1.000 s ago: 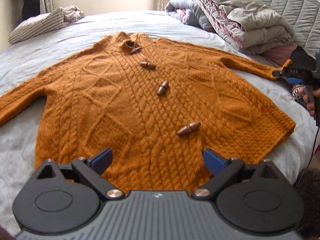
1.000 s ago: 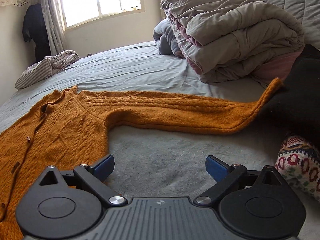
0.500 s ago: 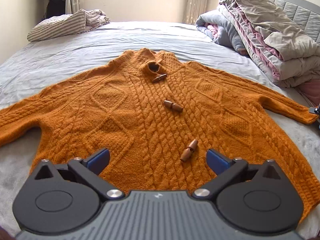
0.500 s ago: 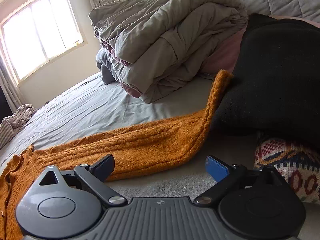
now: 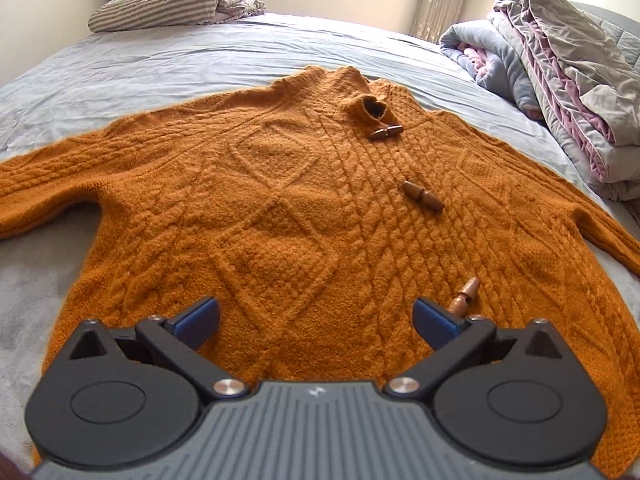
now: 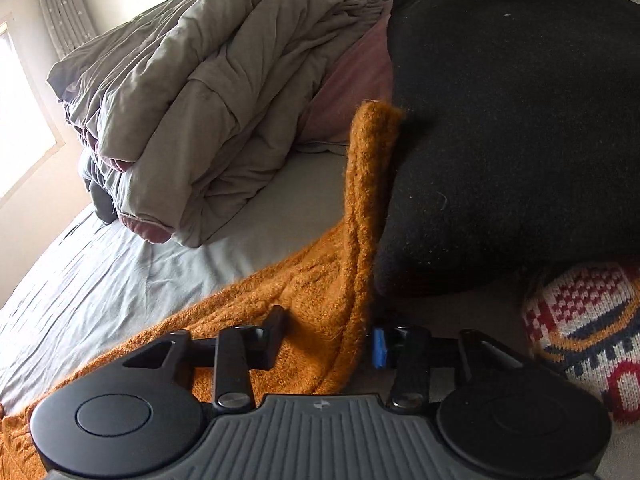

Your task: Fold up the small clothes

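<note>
An orange cable-knit sweater (image 5: pixel 280 200) with wooden toggle buttons (image 5: pixel 422 196) lies flat, front up, on the grey bed (image 5: pixel 160 52), sleeves spread out. My left gripper (image 5: pixel 316 318) hangs open over the sweater's lower left half, nothing between its blue pads. In the right wrist view the sweater's sleeve (image 6: pixel 360 200) runs up against a black garment (image 6: pixel 520 120). My right gripper (image 6: pixel 328 340) is tilted, and its jaws are closing with the bunched sleeve filling the gap between them, near the cuff end.
A folded grey and pink duvet (image 6: pixel 200 100) is stacked behind the sleeve. A patterned knit piece (image 6: pixel 580 340) lies under the black garment at the right. A striped cloth (image 5: pixel 168 4) sits at the bed's far left, more quilts (image 5: pixel 560 60) at the far right.
The right gripper rolled and moved along the sleeve toward the cuff, and its wide jaws came together around the sleeve. The left gripper shifted left and lower over the sweater, still open.
</note>
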Available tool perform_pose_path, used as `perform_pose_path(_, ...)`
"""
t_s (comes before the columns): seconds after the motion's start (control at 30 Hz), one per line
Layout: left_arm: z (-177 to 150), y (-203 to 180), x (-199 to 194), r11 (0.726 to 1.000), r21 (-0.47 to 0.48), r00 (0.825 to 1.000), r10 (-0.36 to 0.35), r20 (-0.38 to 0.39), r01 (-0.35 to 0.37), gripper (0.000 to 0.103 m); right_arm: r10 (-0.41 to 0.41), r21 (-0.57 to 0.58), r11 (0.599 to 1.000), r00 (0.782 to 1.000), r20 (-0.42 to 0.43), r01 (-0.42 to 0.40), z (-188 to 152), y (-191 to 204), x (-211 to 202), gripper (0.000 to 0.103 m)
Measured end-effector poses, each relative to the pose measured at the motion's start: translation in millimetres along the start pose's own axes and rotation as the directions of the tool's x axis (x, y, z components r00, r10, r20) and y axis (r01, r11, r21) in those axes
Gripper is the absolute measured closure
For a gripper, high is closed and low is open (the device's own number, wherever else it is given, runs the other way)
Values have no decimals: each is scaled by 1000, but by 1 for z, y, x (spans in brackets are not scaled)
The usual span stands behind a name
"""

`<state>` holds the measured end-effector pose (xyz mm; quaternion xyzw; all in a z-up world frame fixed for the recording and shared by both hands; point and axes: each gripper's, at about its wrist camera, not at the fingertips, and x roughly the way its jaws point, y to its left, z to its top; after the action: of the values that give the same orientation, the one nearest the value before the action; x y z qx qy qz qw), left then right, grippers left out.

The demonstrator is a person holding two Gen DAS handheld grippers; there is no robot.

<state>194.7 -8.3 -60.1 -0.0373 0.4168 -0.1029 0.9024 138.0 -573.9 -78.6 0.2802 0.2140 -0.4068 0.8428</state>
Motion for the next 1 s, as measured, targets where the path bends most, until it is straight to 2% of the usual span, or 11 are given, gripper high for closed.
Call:
perform_pose_path(0.07,4,7,1,1000,-25,1000,1,10,-1,1,23,-76,997,999,36,-20,4,17,-9,89)
perform_pose_path(0.27,10,25,1,996,-92,999,-11,35,14,1,127,-249,964,983,131,-92,17,72,-50,90)
perform_pose_path(0.4,13,33,-3,992,-120,998,-22,62,30,1,246,-357,917,956,157,-178,21,123,-87,91)
perform_pose_path(0.53,17,43,-8,989,-142,995,-38,94,52,1,356,-452,853,924,142,-260,14,175,-119,91)
perform_pose_path(0.63,20,50,-12,987,-152,992,-40,118,57,1,433,-552,774,895,104,-310,-3,219,-144,91)
perform_pose_path(0.8,23,64,-16,984,-172,987,-21,157,49,1,537,-643,650,844,11,-405,-39,276,-170,91)
perform_pose_path(0.87,24,71,-16,979,-194,987,-24,161,56,1,568,-676,587,822,-48,-445,-58,299,-179,91)
perform_pose_path(1.0,24,83,-15,969,-242,983,-7,184,52,2,607,-746,433,775,-174,-506,-108,333,-194,91)
